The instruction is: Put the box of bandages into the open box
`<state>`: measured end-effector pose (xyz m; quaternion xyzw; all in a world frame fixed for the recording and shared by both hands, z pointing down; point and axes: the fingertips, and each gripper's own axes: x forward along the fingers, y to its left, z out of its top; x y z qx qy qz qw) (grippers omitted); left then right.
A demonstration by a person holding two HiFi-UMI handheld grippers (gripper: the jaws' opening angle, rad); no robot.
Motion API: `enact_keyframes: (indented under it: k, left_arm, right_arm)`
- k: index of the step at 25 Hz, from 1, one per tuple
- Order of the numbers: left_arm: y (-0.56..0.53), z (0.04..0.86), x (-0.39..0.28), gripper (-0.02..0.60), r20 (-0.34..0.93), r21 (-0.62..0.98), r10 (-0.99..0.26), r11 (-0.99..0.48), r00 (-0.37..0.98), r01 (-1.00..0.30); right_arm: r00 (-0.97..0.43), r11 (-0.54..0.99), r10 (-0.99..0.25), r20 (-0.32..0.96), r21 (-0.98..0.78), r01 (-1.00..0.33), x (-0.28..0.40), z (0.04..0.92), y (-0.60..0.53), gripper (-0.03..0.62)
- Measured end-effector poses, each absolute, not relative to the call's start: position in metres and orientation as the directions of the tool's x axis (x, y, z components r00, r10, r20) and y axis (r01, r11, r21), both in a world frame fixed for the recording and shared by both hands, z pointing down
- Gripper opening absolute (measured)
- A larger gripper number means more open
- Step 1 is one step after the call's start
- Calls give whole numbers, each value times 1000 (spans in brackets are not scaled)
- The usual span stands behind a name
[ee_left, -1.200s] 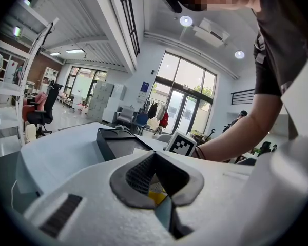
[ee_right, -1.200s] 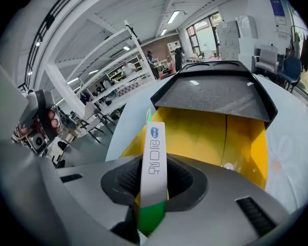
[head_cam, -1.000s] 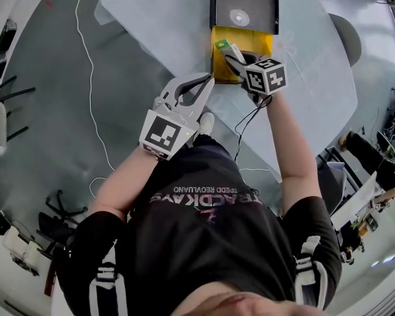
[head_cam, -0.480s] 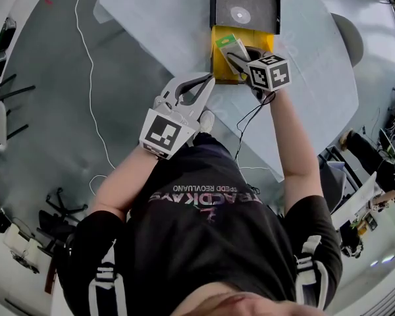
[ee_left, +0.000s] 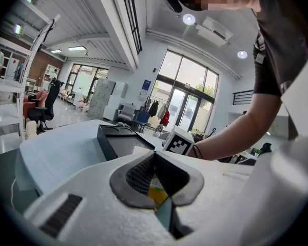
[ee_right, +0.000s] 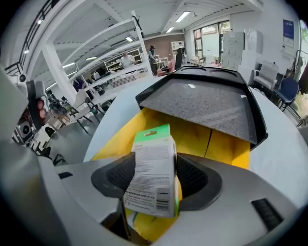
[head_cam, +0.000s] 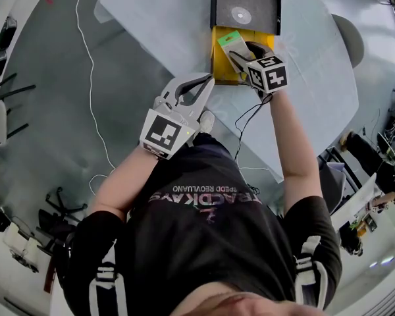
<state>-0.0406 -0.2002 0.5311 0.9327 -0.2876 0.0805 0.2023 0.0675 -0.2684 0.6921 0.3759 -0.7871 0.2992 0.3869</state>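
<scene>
The box of bandages [ee_right: 151,158] is seen slightly tilted, green end up, between the fingers [ee_right: 197,176] of the right gripper [ee_right: 158,181]. These fingers are opening and are spread wide on either side of it rather than pressed on it. The carton is placed over the mouth of the yellow open box [ee_right: 195,132], whose black lid [ee_right: 205,104] is folded back on the worktop [head_cam: 164,18]. The left gripper [ee_left: 154,155] is held near the worktop's edge, apart from the open box, its fingers [ee_left: 138,176] brought together at the tips with nothing gripped.
</scene>
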Motion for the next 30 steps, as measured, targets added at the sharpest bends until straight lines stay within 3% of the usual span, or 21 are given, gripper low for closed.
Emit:
enact_keyframes:
  k: [8, 16, 19, 22, 30]
  left_arm:
    - [-195, 529, -43, 17, 262, 308, -511, -760, 819, -572]
    - [-186, 514, -43, 17, 252, 269, -521, -772, 816, -576]
    - [-178, 505, -40, 17, 250, 257, -525, -774, 813, -579]
    - [-176, 494, -37, 17, 236, 222, -530, -787, 815, -576]
    - [-168, 456, -25, 17, 195, 161, -555, -796, 809, -584]
  right_arm:
    - [-394, 534, -382, 836, -148, -832, 70, 693, -269, 238]
    - [-408, 514, -480, 776, -128, -848, 70, 655, -272, 235]
    - [-427, 508, -540, 725, -124, -853, 66, 625, -267, 188]
    - [-434, 472, -655, 618, -114, -874, 68, 582, -269, 48]
    - [-461, 451, -820, 340, -114, -885, 78, 458, -239, 12]
